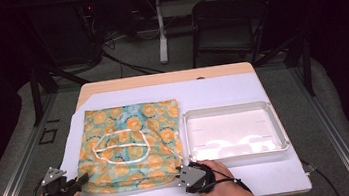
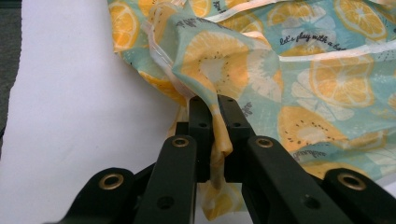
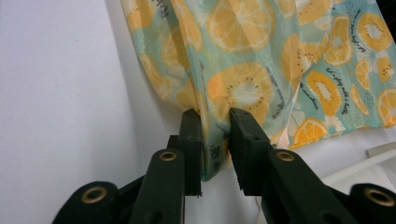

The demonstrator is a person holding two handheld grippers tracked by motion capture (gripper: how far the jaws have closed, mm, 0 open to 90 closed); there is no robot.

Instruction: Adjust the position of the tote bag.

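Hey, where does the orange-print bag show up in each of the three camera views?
High view: orange-print bag lies flat, left of centre, beside the white tray.
Left gripper view: fills the upper right, a corner pinched between the jaws.
Right gripper view: across the top, its edge between the jaws.
Shared landmark: the white table cover.

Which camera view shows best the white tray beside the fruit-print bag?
The high view: the whole white tray lies there, right of the bag, with nothing in it. The right gripper view catches just a pale edge at its lower right, seemingly the tray's rim.

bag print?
Teal bag printed with orange citrus slices and small black script; white handles. Best in the left gripper view.
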